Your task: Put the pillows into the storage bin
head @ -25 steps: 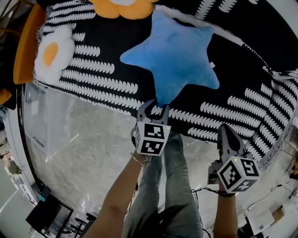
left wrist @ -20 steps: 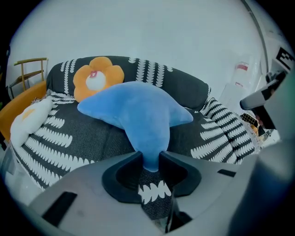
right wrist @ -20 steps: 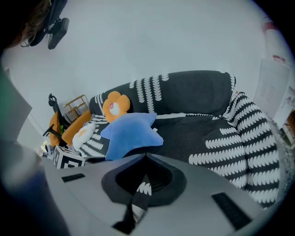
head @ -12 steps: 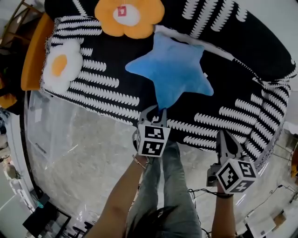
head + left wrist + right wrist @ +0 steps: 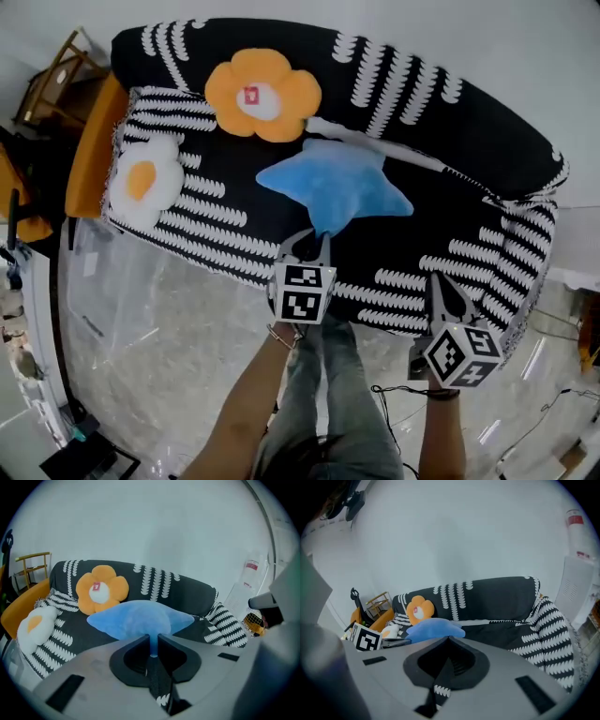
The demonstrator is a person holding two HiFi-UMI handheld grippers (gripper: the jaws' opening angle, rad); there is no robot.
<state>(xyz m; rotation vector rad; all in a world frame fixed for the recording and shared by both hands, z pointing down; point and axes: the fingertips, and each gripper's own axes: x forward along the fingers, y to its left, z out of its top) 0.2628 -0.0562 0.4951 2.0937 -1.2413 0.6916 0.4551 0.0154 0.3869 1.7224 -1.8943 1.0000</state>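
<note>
- Far left, an orange chair with a wooden frame sits right up against the end of the black sofa with the white leafy stripes.
- Next over, a white fried-egg-shaped plush pillow lies on the sofa seat by that left edge.
- Behind it and a bit right, an orange flower-shaped plush pillow leans against the backrest.
- Mid-sofa is the blue star-shaped plush pillow, just in front of the flower.
- The left tongs have just been closing, with the star's nearest point between them. They're now pinched on that tip, and the rest of the star spreads out over the seat.
- The right tongs hang off to the right over the sofa's front edge. Their jaws are pressed together with nothing in them, well apart from any pillow.
</note>
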